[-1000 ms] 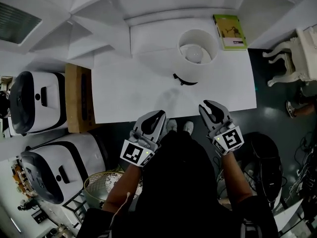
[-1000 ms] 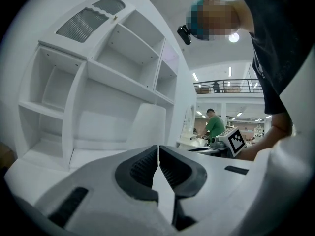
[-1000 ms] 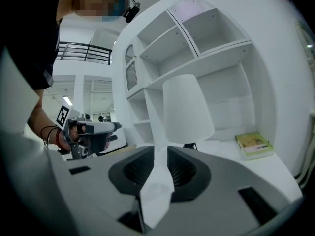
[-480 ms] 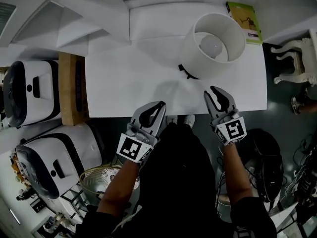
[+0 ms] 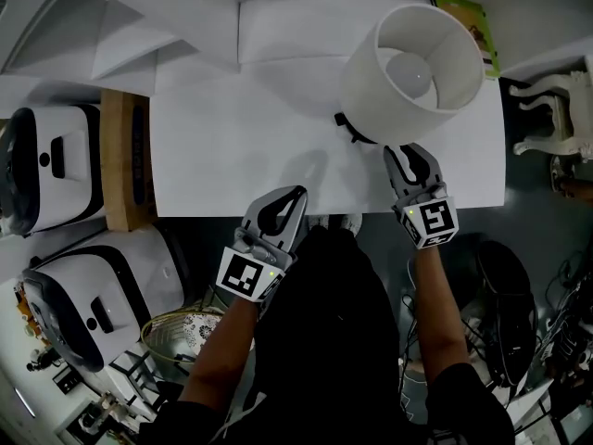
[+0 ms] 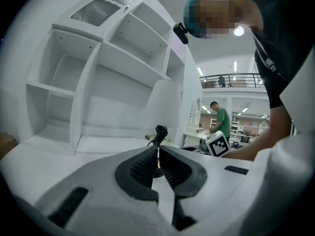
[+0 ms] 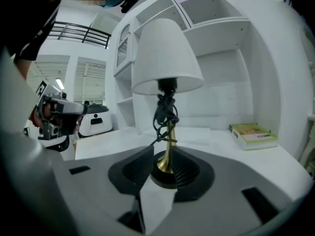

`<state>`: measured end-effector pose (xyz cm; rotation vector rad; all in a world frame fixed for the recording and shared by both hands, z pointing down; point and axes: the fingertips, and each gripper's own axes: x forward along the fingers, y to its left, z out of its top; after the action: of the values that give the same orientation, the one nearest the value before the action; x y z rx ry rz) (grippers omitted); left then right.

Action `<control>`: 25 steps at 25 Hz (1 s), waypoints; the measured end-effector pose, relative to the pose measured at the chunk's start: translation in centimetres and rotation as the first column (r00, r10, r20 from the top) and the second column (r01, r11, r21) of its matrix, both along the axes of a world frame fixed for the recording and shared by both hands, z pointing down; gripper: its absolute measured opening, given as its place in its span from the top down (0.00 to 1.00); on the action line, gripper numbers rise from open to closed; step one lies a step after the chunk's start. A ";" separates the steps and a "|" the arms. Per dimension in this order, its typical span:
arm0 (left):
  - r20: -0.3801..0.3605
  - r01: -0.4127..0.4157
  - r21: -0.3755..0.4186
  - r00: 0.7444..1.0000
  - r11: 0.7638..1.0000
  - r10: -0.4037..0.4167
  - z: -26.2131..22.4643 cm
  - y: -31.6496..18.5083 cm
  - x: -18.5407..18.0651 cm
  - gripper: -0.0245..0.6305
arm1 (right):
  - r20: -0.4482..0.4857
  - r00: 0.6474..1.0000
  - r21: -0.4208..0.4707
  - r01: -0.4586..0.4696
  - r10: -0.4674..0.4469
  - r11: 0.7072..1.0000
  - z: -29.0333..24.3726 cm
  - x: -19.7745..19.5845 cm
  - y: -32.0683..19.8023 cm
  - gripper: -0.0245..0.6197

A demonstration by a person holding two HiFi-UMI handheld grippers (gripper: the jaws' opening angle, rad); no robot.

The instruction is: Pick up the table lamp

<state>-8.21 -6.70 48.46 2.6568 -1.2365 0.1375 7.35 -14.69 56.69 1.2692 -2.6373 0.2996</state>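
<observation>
Over at the white tabletop point(image 5: 232, 137), the table lamp point(image 5: 417, 58) stands upright toward the far right corner, its white shade wide, a black cord point(image 7: 165, 113) wound round its brass stem. A green book point(image 5: 471, 21) lies just behind it. The right gripper point(image 5: 410, 160) sits low at the lamp's foot with its jaws parted, and in its own view the brass stem and black base show in the gap between them, not clamped. The left gripper point(image 5: 295, 196) hangs at the near edge of the tabletop, well apart from the lamp, its jaw tips together on nothing.
</observation>
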 end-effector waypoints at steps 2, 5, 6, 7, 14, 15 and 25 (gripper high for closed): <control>0.002 -0.003 -0.002 1.000 1.000 0.003 0.3 -0.2 0.1 0.93 | -0.005 1.000 -0.012 -0.017 0.017 1.000 0.7 0.2 -0.6 0.82; 0.004 -0.009 -0.009 1.000 1.000 0.009 0.4 -0.2 0.4 0.93 | -0.027 0.999 -0.018 -0.021 0.020 1.000 1.5 0.2 -1.3 0.81; 0.005 -0.015 -0.008 1.000 1.000 0.015 0.4 -0.2 0.6 0.93 | -0.031 0.999 -0.014 -0.021 0.021 1.000 1.7 0.1 -1.6 0.81; 0.008 -0.021 -0.005 1.000 1.000 0.021 0.3 -0.2 0.8 0.93 | -0.033 0.999 -0.011 -0.022 0.022 1.000 1.9 0.1 -1.9 0.81; 0.012 -0.020 -0.013 1.000 1.000 0.020 0.4 -0.1 1.0 0.93 | -0.052 0.999 -0.020 -0.010 0.009 1.000 3.3 -0.8 -4.0 0.81; 0.010 -0.021 -0.015 1.000 1.000 0.021 0.4 -0.1 1.0 0.93 | -0.053 0.999 -0.025 -0.011 0.010 1.000 3.4 -0.9 -4.3 0.81; 0.015 0.000 -0.048 1.000 0.999 0.000 1.4 0.5 0.3 0.93 | -0.074 0.997 -0.047 0.022 -0.025 0.999 4.4 -2.2 -6.0 0.74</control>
<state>-7.94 -6.20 49.86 2.6198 -1.2222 0.1850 5.15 -20.70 61.04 1.2101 -2.5656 0.3018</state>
